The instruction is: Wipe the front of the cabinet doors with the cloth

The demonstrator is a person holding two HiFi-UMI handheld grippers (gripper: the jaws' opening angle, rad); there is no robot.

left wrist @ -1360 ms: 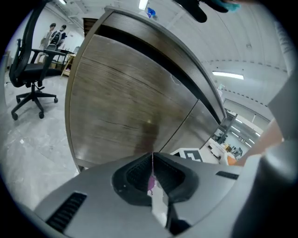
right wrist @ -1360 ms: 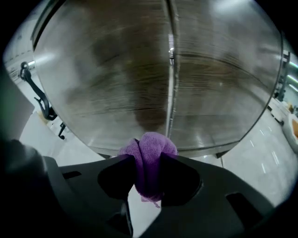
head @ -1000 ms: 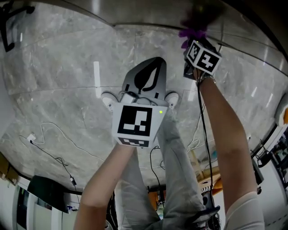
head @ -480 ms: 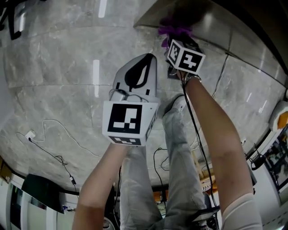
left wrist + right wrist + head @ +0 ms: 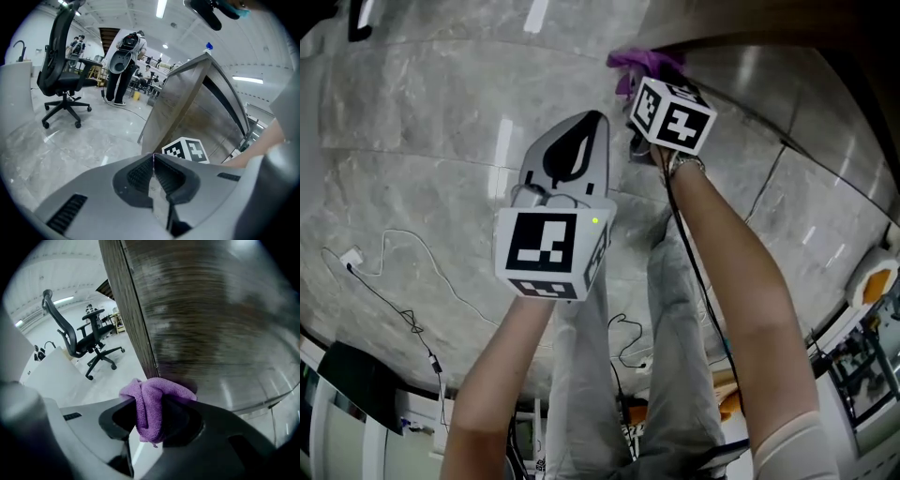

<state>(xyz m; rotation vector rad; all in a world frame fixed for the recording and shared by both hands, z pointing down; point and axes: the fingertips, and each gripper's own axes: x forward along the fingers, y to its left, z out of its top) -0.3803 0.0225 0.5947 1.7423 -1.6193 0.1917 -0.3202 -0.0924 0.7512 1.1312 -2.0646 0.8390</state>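
A purple cloth (image 5: 150, 397) is bunched between the jaws of my right gripper (image 5: 151, 411), which is shut on it. The cloth presses against the wood-grain cabinet door (image 5: 211, 310) close to its left edge. In the head view the cloth (image 5: 639, 64) shows just past the right gripper's marker cube (image 5: 673, 114), at the foot of the cabinet (image 5: 750, 52). My left gripper (image 5: 596, 117) hangs to the left of it over the floor, away from the cabinet. Its jaws are shut with nothing between them (image 5: 153, 155).
Grey marble floor (image 5: 412, 141) lies below, with a thin white cable (image 5: 384, 291) trailing across it. A black office chair (image 5: 63, 75) stands on the floor to the left of the cabinet (image 5: 187, 108). A person (image 5: 123, 61) stands farther back. My own legs (image 5: 675, 356) are below.
The right gripper and cloth have slid leftward along the cabinet in the head view. The left gripper has drifted left with it, still shut and empty.
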